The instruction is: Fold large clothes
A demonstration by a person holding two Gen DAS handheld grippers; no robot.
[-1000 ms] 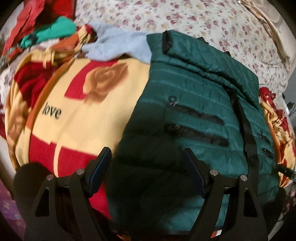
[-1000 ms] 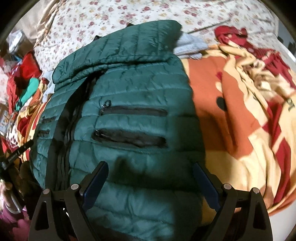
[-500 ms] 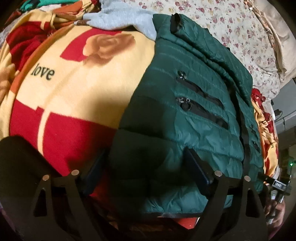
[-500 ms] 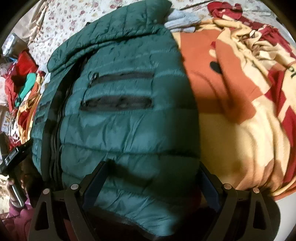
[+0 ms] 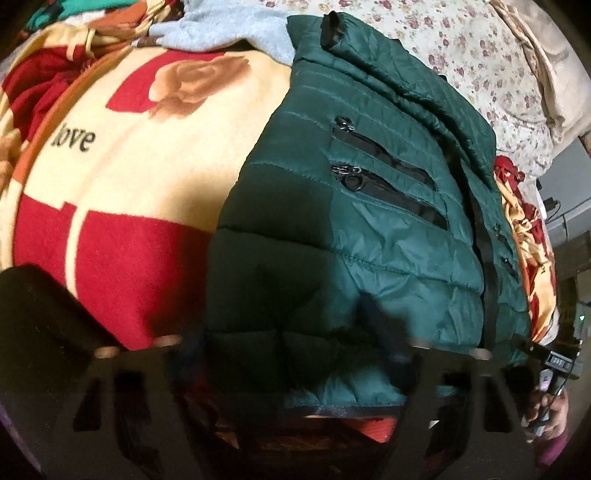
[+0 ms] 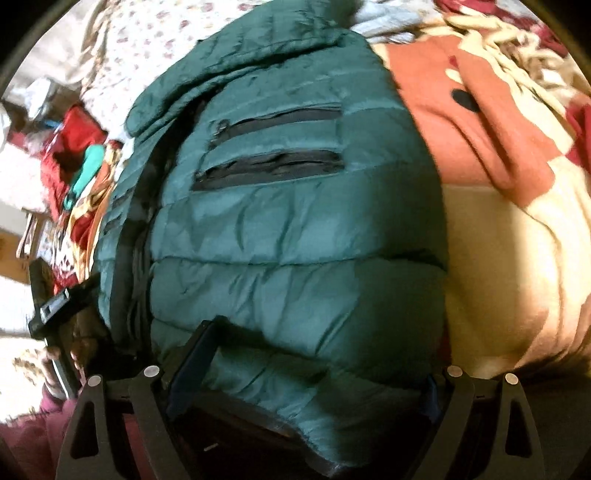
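Jacket: dark green quilted puffer jacket, front up with two black zipped chest pockets and a black centre zip; it lies on a red, cream and orange fleece blanket spread over a bed, hem nearest the cameras, collar farthest
Far left: cream blanket panel printed "love"; behind it a pale grey fleece garment tucked against the jacket's shoulder
Left gripper: left gripper at the hem's left corner; jaws closing with green padding bunched between them; blur and shadow leave it unclear whether the pads press yet
Middle: the hem edge shows a thin black binding, red blanket under it
Right gripper: right gripper at the hem's right half; jaws closing at a medium-wide gap, the jacket's lower panel bulging between them; its left pad lies against the fabric, the right one is mostly hidden
Far right: orange and cream blanket folds; floral bedsheet beyond the collar
Step in hand: judged to be taking hold of the hem at both corners for a bottom-to-top fold
Doing it well: pinch through both layers and the binding, not loose filling alone; keep the two grips level; lift evenly so the slippery shell does not skew; keep blanket pile out of the jaws
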